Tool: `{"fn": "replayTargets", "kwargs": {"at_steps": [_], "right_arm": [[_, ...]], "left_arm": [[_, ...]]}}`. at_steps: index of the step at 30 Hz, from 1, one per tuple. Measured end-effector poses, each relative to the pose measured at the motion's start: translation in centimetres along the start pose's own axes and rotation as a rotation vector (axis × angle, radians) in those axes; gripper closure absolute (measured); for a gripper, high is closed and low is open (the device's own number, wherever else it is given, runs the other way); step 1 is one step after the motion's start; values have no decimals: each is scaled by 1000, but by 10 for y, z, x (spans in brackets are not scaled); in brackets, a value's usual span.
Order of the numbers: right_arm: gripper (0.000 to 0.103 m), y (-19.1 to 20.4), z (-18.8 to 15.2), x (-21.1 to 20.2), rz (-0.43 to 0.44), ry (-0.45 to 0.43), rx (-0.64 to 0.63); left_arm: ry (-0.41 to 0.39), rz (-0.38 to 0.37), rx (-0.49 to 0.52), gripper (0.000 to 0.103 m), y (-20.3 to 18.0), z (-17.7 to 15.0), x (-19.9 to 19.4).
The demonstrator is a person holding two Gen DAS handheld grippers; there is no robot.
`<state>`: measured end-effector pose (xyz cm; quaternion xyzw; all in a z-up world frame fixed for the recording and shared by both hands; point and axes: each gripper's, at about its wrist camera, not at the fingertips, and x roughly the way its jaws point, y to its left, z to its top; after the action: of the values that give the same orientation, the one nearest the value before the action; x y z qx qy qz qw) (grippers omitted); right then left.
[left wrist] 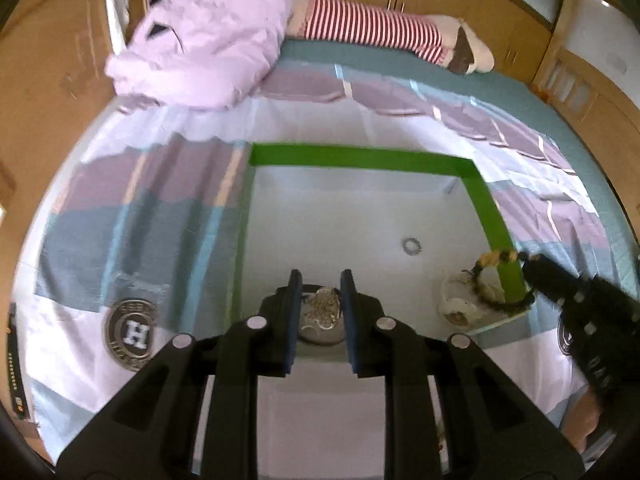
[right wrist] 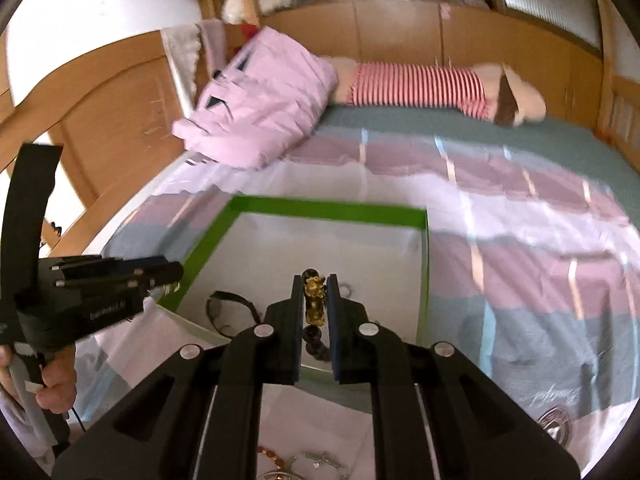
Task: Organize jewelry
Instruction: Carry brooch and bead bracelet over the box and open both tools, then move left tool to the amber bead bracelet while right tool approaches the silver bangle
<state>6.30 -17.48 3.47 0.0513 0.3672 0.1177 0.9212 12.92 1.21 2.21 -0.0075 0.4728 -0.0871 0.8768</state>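
On the bed, over the green-rimmed box (right wrist: 332, 209): sorting is under way, both tongs loaded.

My right tongs (right wrist: 316, 304) are pinched on a bracelet (right wrist: 315, 300) of dark beads with a gold charm, hanging above the box. My left tongs (left wrist: 320, 300) seem nearly closed around a silver brooch (left wrist: 322, 306); I cannot tell if they truly grip it. Inside the box I see a small ring (left wrist: 412, 246) and a dark cord (right wrist: 224, 304). More pieces (right wrist: 304, 462) wait outside it, so I judge plenty remains.
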Motion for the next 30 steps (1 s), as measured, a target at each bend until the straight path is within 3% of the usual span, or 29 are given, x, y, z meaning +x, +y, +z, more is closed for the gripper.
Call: {"fn": "replayTargets", "kwargs": {"at_steps": [4,9,10,12,13,14,16,22,25,27,30], "right_arm": [[92,-22,-15,35,-54,98,58],[92,-28,-21,46,-50,135,84],[92,-26,-21,46,-53,138,81],[90,-24,-22,46,-48,144,78],[80,-23,-22,45,-46,147,77],[63,-23,-21,43,-47,143,79],[49,-23,-20,37,-49,121,92],[49,-11,-14,6,-8,95,66],[49,-4,-21,-11,-20,106,23],[49,-6,-37,-16,-29,150,-6],[49,-3,-68,-1,-77,317,-118]], "left_arm": [[72,0,-38,84,10,0,31],[108,-19,-82,84,22,-3,42],[103,-15,-85,81,22,-3,41],[92,-3,-87,54,21,-3,38],[77,6,-82,51,20,-3,35],[67,15,-73,50,18,-3,33],[59,31,-46,50,13,-4,29],[48,45,26,48,-2,-14,0],[62,44,96,40,-14,-36,-14],[101,52,165,39,-23,-56,-14],[158,64,255,39,-35,-85,-6]]}}
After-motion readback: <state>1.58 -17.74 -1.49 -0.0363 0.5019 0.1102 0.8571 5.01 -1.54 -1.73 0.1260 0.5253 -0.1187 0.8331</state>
